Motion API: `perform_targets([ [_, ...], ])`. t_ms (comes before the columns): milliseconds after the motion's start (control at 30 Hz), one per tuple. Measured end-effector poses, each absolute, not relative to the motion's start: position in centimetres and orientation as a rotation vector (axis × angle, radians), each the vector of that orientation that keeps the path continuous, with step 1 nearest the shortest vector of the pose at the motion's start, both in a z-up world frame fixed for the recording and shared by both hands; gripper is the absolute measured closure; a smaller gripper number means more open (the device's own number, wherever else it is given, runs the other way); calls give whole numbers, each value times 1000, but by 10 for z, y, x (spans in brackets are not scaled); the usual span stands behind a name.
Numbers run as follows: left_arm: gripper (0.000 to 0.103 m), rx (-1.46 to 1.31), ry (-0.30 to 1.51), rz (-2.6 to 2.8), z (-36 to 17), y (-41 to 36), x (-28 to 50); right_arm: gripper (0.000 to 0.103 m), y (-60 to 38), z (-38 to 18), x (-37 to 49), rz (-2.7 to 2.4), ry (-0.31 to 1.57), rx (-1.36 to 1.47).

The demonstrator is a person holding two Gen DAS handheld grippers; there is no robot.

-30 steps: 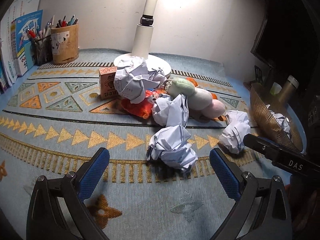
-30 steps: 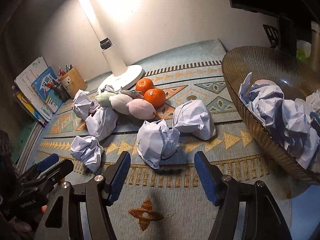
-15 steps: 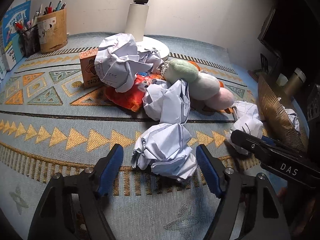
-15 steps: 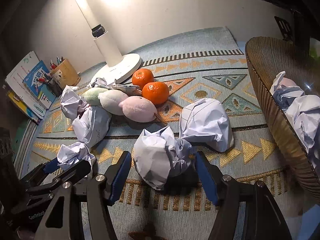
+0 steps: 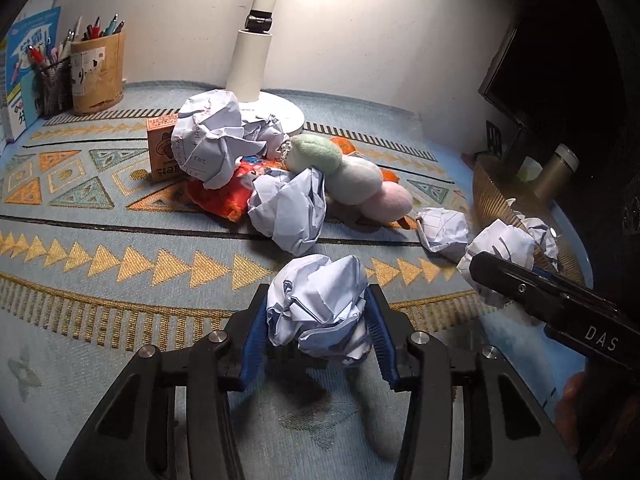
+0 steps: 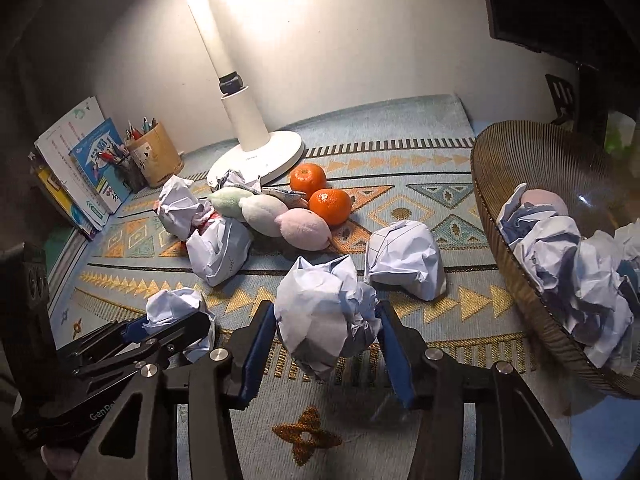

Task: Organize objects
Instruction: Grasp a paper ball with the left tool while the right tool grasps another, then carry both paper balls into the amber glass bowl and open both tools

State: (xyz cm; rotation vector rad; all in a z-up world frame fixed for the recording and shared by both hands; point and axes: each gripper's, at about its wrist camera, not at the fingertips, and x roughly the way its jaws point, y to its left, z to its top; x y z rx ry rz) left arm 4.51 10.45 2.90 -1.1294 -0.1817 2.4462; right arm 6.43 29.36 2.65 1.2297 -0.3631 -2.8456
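In the left wrist view a crumpled white paper ball [image 5: 316,312] sits between the blue pads of my left gripper [image 5: 316,292]. The jaws are closing, and both pads press on its sides. In the right wrist view my right gripper [image 6: 325,308] is closing on a second paper ball [image 6: 320,328], with its pads against the paper. A ribbed brown bowl [image 6: 520,312] at the right holds several paper balls. More loose paper balls [image 6: 404,260] [image 6: 220,248] lie on the patterned mat.
A green, white and pink plush toy [image 6: 280,212] and two tangerines [image 6: 320,192] lie mid-mat before the white lamp base [image 6: 260,152]. An orange box [image 5: 160,148] and a red snack bag [image 5: 220,196] sit under paper. A pen holder [image 6: 154,152] and books stand far left.
Both grippers moved forward around their paper balls and narrowed from wide open until the pads met the paper. The right ball now hangs slightly above the mat.
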Motion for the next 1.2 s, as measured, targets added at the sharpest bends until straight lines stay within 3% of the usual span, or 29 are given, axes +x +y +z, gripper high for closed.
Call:
perform_targets([
  [433,59,-872,-74,2331,110,218,36,53,389,125,124,-3136,-459,972],
  [800,58,-859,10,2183,105,338,14,52,504,109,110,-3252,-709,1108],
  [867,49,-847,31,2173,103,348,13,51,509,102,103,-3245,-726,1133],
  [933,12,-825,56,2184,102,355,13,48,513,97,96,-3228,-730,1149],
  [1033,7,-797,54,2220,102,354,12,39,518,92,90,-3223,-737,1147],
  [1200,7,-833,-11,2218,101,337,6,39,517,87,93,-3199,-758,1151],
])
